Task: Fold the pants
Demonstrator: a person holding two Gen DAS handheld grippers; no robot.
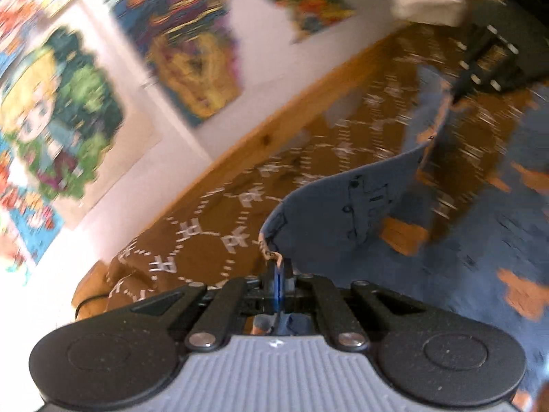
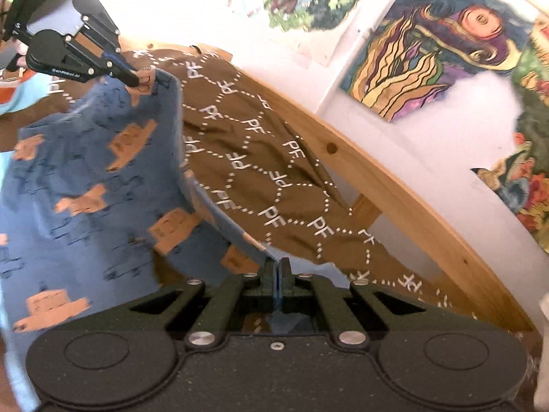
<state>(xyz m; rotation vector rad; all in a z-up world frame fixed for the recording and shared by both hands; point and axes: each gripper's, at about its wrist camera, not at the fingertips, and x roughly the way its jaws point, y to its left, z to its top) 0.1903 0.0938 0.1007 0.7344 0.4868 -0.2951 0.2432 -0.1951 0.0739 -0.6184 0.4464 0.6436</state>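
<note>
Blurry parts: the left wrist view is smeared all over, most of all the wall pictures (image 1: 61,110) and the far side of the cloth. The right wrist view is sharper.
Cut off: the pants (image 2: 85,178) run off the left and bottom edges of the right wrist view, so their full shape cannot be seen. It is hard to tell which part is a leg and which is the waist.
Hidden: the brown blanket (image 2: 260,158) with white "PF" letters is partly covered by the pants. The grey bit at the top of the left wrist view is too blurry to name.
Pants: one pair, blue with orange shapes and small dark drawings. They lie on the brown blanket, with one edge lifted up between the two tongs.
Left tongs: the left gripper (image 1: 278,267) is squeezed tight on a corner of the pants edge. It shows again at the top left of the right wrist view.
Right tongs: the right gripper (image 2: 277,266) is squeezed tight on the same edge, further along.
Tongs count: two.
Wood rail: one wooden rail (image 2: 394,185) runs beside the blanket, by the white wall.
Wall pictures: at least three bright ones, all cut off at the edges.
</note>
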